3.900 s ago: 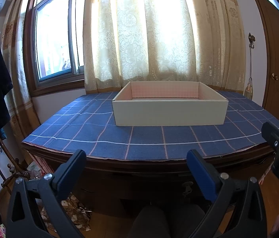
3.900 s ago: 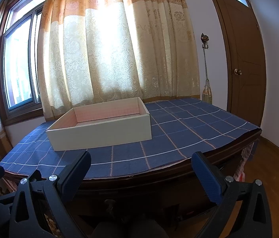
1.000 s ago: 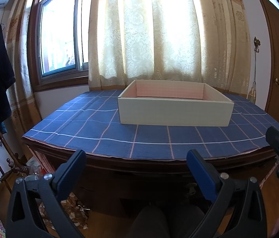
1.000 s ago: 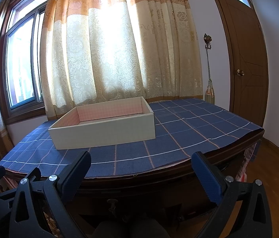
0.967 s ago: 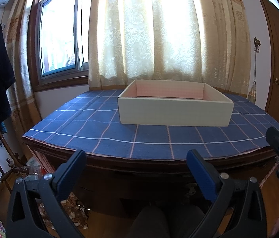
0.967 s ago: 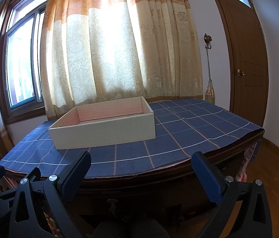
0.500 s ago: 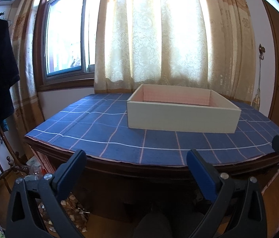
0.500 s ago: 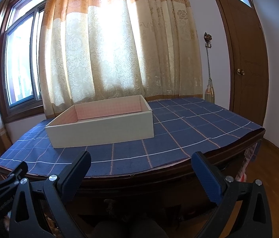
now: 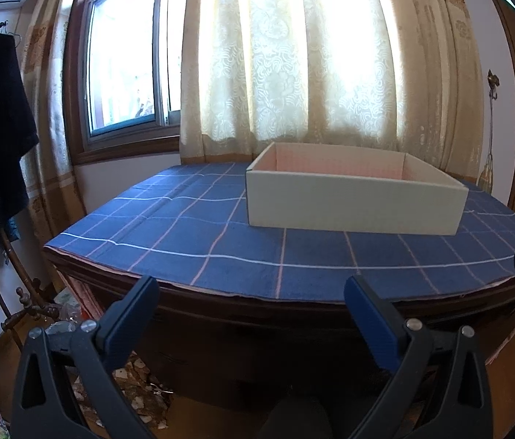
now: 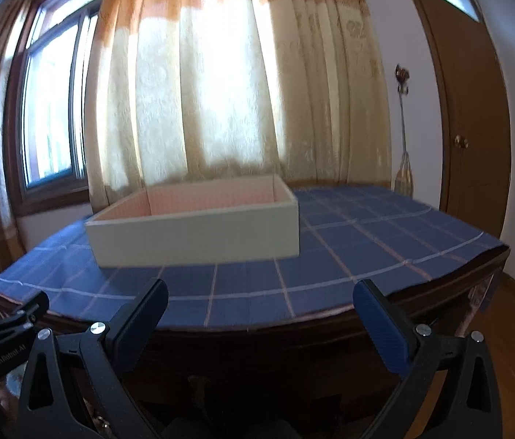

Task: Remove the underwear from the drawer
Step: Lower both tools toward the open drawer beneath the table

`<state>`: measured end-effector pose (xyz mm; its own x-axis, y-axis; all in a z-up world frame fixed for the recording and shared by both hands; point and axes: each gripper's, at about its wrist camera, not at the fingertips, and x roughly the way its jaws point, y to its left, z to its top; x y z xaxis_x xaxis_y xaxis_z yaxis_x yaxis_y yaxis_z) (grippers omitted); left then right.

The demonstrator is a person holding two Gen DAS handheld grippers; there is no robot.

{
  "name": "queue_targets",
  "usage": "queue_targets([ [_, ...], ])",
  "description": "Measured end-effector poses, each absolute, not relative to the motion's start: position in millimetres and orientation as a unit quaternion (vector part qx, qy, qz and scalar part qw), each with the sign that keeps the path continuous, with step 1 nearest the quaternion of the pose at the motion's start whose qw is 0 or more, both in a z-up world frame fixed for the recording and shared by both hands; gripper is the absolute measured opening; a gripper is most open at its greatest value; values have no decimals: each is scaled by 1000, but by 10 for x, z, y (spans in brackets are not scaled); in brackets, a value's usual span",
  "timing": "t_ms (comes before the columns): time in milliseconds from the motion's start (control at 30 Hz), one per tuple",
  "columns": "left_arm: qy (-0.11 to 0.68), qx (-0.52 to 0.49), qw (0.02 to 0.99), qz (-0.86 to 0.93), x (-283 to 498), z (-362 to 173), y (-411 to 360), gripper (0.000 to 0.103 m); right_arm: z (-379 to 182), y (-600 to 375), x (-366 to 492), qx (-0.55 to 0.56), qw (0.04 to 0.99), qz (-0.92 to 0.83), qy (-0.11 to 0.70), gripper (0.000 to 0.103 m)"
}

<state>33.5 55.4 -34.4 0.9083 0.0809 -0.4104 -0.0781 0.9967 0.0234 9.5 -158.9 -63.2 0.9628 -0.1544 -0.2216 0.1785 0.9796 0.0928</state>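
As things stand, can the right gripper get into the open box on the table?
Probably not yet: the right gripper, jaws open, sits low before the table edge, short of the box; only the box's near wall intervenes.

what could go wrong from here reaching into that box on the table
The box's near wall hides its floor from both cameras, so any underwear inside is unseen and a reach would go in blind. The box sits loose on the blue checked tablecloth; a bump from the open left gripper or right gripper might slide it. The right view is blurred.
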Motion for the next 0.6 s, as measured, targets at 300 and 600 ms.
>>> queue_targets([
  [300, 179, -34, 981, 59, 397, -469, 876, 103, -751, -1563, 136, 57, 990, -77, 100, 102],
  [600, 96, -44, 994, 17, 428, -696, 1060, 103, -858, -1598, 264, 54, 990, -82, 104, 102],
])
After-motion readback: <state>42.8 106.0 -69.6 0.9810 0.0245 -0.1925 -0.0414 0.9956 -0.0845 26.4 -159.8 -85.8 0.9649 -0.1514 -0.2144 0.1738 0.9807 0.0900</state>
